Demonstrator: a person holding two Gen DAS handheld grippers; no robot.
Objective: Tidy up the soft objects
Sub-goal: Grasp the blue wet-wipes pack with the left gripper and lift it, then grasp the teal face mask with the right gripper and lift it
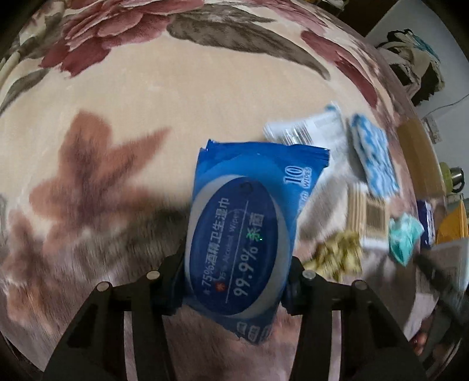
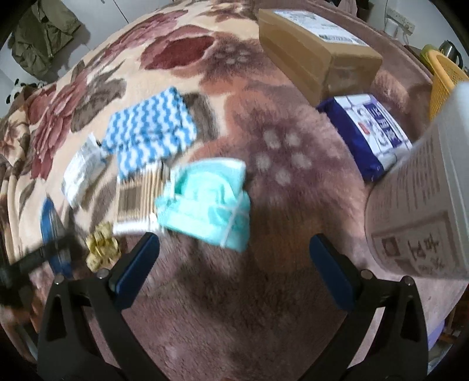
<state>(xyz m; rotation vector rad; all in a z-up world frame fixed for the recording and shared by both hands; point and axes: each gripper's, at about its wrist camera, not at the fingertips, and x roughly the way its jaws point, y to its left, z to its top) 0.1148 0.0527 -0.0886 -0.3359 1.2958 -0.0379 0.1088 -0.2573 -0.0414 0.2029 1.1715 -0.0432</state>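
Blue wipes pack [image 1: 243, 231] clamped in left gripper [image 1: 236, 275]

Plush floral blanket [image 2: 205, 58] underneath, cream with big red blooms, fading to dusty pink. White wall [image 1: 457, 96] behind, socket [image 2: 401, 17] mounted on it. Olive jacket [image 2: 41, 35] hanging at far left. Yellow basket [image 2: 442, 82] at the right edge. Dim, soft light.
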